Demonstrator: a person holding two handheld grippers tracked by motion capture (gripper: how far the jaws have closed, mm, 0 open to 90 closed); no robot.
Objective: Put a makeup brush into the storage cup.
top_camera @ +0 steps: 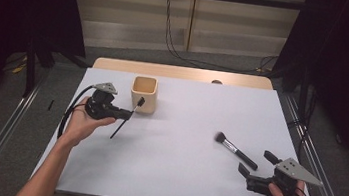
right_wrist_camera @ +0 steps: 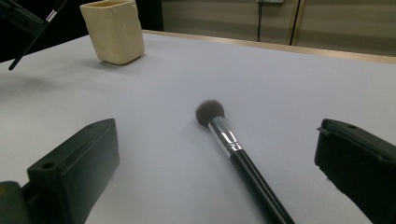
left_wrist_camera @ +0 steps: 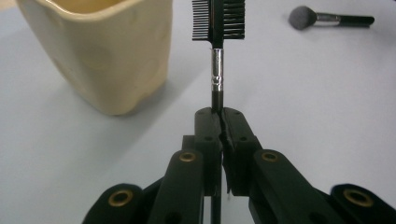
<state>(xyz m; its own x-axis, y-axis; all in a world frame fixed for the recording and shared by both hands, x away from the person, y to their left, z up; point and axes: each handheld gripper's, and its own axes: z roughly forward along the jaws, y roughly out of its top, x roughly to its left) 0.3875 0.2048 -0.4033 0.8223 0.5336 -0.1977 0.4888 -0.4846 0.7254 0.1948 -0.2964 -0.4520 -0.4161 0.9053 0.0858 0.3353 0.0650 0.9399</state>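
Brushes are the things being handled here: a small comb brush (left_wrist_camera: pixel 218 21) is pinched by its thin black handle in the pressed-together jaws of the left gripper (top_camera: pixel 129 114), left of centre in the high view, its long axis slanting from lower left up to its toothed head at upper right, just beside the cup (top_camera: pixel 144 94). What lies inside that cream, square-mouthed cup cannot be told. A powder brush (top_camera: pixel 236 151) lies flat at lower right of that view, its dark bristles toward upper left and its black handle toward lower right. Close by its handle end, the right gripper (top_camera: pixel 256 162) has its jaws spread wide. A white sheet covers the table (top_camera: pixel 198 131), whose wooden edge shows at the far side; beyond are grey floor, dark curtains and hanging cables (top_camera: pixel 172 37).
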